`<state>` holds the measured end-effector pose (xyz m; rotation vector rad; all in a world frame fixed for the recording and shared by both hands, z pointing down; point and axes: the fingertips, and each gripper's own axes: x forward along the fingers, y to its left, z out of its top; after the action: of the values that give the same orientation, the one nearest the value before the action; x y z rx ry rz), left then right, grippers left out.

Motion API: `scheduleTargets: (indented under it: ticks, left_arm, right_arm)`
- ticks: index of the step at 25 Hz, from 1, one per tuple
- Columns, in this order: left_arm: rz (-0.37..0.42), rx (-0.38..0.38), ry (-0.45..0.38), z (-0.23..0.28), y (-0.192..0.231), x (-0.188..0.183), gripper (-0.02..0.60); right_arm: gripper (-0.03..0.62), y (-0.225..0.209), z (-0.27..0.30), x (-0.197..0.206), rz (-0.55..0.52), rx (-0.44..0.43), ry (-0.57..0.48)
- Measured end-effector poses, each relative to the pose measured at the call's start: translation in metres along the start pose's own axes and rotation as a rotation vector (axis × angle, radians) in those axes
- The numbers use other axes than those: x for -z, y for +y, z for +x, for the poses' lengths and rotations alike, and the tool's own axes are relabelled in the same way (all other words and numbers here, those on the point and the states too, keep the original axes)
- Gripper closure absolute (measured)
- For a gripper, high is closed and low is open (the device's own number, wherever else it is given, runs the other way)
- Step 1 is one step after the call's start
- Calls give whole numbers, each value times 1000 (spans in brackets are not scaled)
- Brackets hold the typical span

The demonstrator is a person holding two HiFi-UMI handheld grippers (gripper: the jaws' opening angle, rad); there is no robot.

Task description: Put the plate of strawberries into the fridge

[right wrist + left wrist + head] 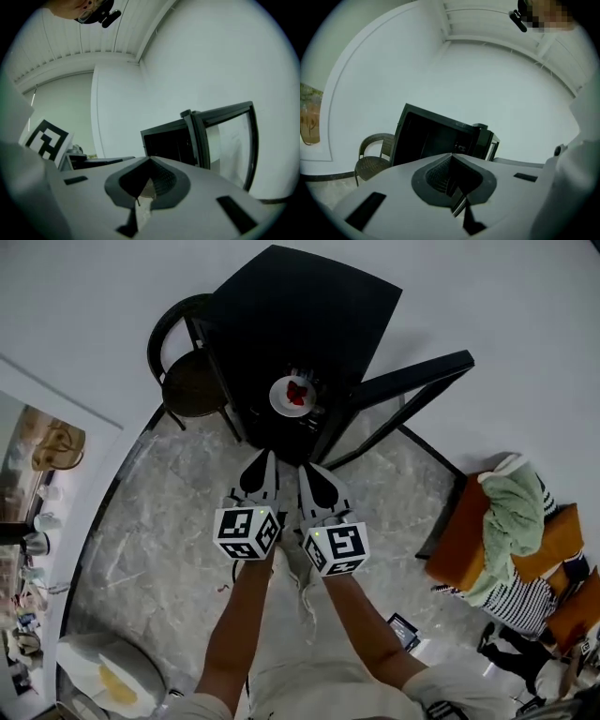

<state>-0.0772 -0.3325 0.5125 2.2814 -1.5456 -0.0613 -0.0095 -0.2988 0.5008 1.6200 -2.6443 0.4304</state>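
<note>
Plate in fridge, both grippers empty.
The plate [283,397] of strawberries [297,394] sits inside the open front of the black fridge [300,306]. The left gripper [269,456] and right gripper [303,469] hover side by side before the fridge, jaws pressed together on nothing.

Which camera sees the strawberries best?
The head view: the red strawberries lie on their white plate in the open fridge. Both gripper views show only the fridge's dark inside; no strawberries can be made out.
</note>
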Motion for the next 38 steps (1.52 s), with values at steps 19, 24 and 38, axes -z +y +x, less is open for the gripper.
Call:
scheduleTargets:
  ticks: [19,24,38]
  left_arm:
    - [230,19,-106,-105,-122,-114,581]
    - [274,-2,-141,-122,-123,-138,581]
    - [324,-2,-200,-143,-150,-164,581]
  right_arm:
    - [591,37,-83,-125,-100,-69,-59]
    - [591,60,-87,-155,-109,-99,-126]
    - [591,82,-118,-188,-151,-123,-194]
